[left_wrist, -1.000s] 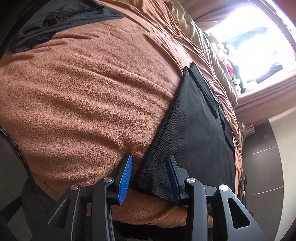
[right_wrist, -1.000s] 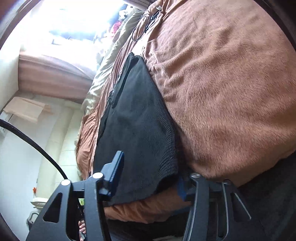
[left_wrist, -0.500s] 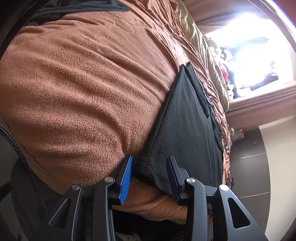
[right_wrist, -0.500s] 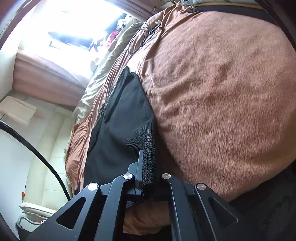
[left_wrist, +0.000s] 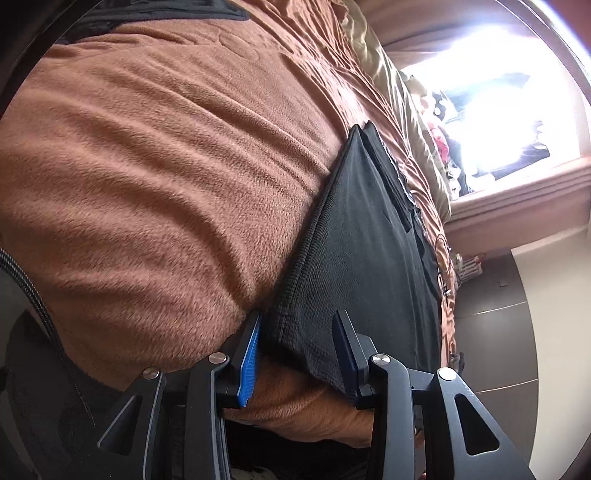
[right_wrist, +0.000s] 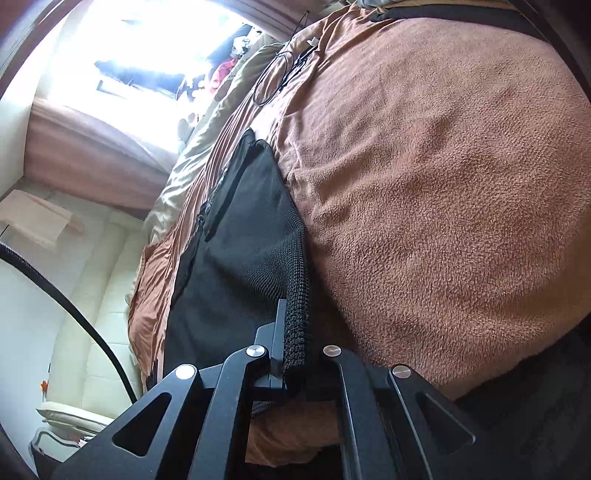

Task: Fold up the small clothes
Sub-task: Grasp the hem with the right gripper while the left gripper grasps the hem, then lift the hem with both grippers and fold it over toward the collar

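Observation:
A black mesh garment [left_wrist: 369, 251] lies flat on a brown fleece blanket [left_wrist: 155, 177]. My left gripper [left_wrist: 297, 350] is open, with its blue-padded fingers either side of the garment's near corner at the blanket's edge. In the right wrist view the same garment [right_wrist: 243, 236] stretches away from me. My right gripper [right_wrist: 295, 354] is shut on the garment's ribbed hem, which stands up between the fingers.
Another dark piece of clothing [left_wrist: 155, 14] lies at the blanket's far left edge. A thin black cable loop [right_wrist: 273, 79] lies on the blanket farther off. A bright window [left_wrist: 498, 92] and clutter are beyond the bed. A beige quilt [right_wrist: 195, 158] borders the blanket.
My right gripper closed on the garment's hem and has lifted it slightly. My left gripper slid closer, so the garment's corner sits between its open fingers.

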`<control>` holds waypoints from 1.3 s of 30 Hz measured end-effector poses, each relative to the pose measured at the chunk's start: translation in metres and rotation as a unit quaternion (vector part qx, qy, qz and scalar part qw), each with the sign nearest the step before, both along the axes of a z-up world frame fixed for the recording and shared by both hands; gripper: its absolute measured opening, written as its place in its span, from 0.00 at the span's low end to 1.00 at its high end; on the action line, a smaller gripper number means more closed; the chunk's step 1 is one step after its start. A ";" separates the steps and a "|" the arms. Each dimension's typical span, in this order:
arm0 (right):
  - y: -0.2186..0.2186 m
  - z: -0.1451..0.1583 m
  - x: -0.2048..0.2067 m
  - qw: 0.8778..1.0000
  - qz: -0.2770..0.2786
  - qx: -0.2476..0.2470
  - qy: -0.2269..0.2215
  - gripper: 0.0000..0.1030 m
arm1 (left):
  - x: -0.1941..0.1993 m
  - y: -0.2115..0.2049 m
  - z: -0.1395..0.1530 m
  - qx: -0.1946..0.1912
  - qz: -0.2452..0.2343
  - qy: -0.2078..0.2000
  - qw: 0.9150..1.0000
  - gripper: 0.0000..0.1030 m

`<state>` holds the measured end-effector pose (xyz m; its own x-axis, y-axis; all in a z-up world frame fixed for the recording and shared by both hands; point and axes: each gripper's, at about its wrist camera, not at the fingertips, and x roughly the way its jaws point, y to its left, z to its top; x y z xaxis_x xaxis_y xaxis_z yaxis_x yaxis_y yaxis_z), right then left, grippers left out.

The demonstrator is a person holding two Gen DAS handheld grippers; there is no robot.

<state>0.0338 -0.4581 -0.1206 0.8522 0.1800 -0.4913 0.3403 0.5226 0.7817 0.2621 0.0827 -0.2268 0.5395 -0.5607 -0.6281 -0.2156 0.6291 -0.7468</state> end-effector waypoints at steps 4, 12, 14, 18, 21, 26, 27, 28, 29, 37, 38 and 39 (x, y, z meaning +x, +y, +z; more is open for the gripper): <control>0.002 0.004 0.000 1.000 -0.005 -0.002 -0.002 0.00 | 0.007 -0.006 0.004 0.037 0.001 -0.002 0.999 0.08; 0.017 0.035 -0.012 0.999 0.004 -0.023 -0.025 0.00 | -0.013 0.010 0.024 0.031 0.024 -0.041 0.998 0.06; 0.022 0.042 -0.016 0.999 0.008 -0.029 -0.032 0.00 | -0.021 0.015 0.037 0.031 0.028 -0.057 0.997 0.06; 0.032 0.057 -0.033 0.997 0.016 -0.044 -0.055 0.00 | -0.040 0.023 0.060 0.027 0.031 -0.088 0.995 0.05; 0.039 0.062 -0.051 0.996 0.020 -0.052 -0.065 0.00 | -0.062 0.032 0.076 0.021 0.034 -0.108 0.993 0.05; 0.045 0.065 -0.086 0.995 0.029 -0.064 -0.077 0.00 | -0.095 0.037 0.102 0.012 0.035 -0.138 0.990 0.05; 0.047 0.067 -0.095 0.994 0.030 -0.065 -0.081 0.00 | -0.102 0.038 0.106 0.010 0.035 -0.145 0.989 0.05; 0.048 0.068 -0.101 0.994 0.031 -0.066 -0.084 0.00 | -0.109 0.040 0.111 0.009 0.035 -0.152 0.988 0.05; 0.049 0.070 -0.107 0.993 0.033 -0.067 -0.089 0.00 | -0.117 0.041 0.116 0.008 0.035 -0.159 0.987 0.05; 0.052 0.080 -0.144 0.990 0.033 -0.072 -0.115 0.00 | -0.158 0.045 0.140 0.000 0.041 -0.190 0.981 0.05; 0.052 0.080 -0.148 0.990 0.033 -0.073 -0.118 0.00 | -0.162 0.047 0.142 -0.003 0.041 -0.194 0.980 0.05; 0.052 0.080 -0.153 0.990 0.033 -0.072 -0.121 0.00 | -0.166 0.048 0.145 -0.004 0.042 -0.198 0.979 0.05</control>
